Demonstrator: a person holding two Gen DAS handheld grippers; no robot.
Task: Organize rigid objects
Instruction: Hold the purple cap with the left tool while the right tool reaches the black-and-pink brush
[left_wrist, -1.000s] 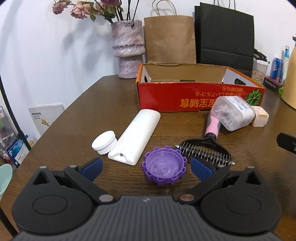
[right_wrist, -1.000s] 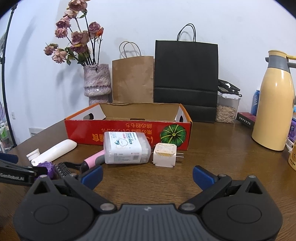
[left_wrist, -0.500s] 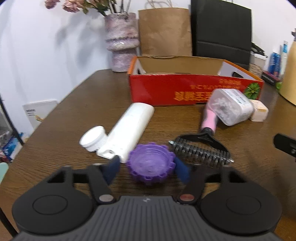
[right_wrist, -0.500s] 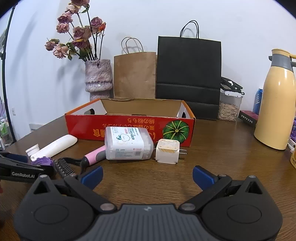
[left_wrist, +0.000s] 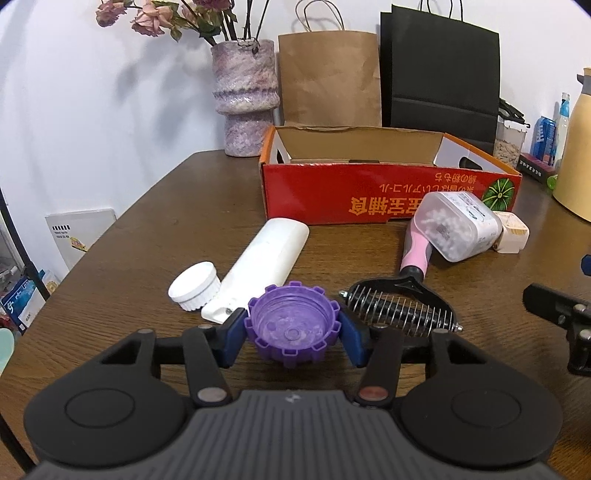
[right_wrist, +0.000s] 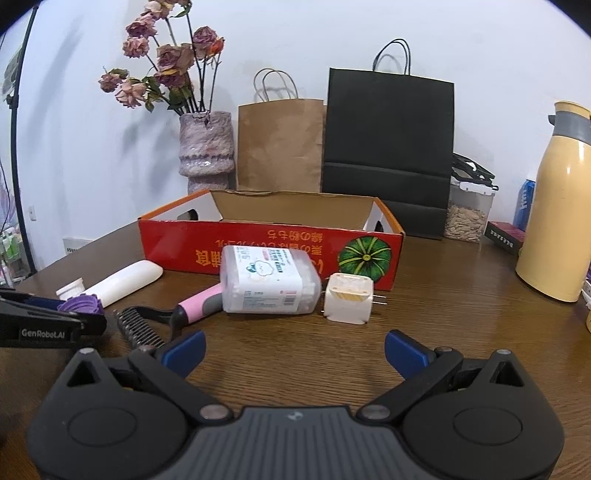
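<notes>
My left gripper (left_wrist: 291, 338) is shut on a purple toothed lid (left_wrist: 292, 328), held just above the table; the lid also shows in the right wrist view (right_wrist: 82, 302). Behind it lie a white bottle (left_wrist: 264, 267), a white cap (left_wrist: 194, 285), a pink-handled pet comb (left_wrist: 406, 301), a clear plastic box of white bits (left_wrist: 456, 227) and a cream plug adapter (left_wrist: 511, 237). An open red cardboard box (left_wrist: 388, 199) stands beyond them. My right gripper (right_wrist: 293, 352) is open and empty, low over the table in front of the plastic box (right_wrist: 269, 284) and adapter (right_wrist: 349, 299).
A purple vase with dried roses (left_wrist: 245, 99), a brown paper bag (left_wrist: 328, 79) and a black bag (left_wrist: 441, 70) stand behind the box. A yellow thermos (right_wrist: 563, 229) and a jar of seeds (right_wrist: 467, 216) stand at the right. The table edge curves away at the left.
My left gripper closed on the purple lid and lifted it slightly. My right gripper moved a little forward and stayed open.
</notes>
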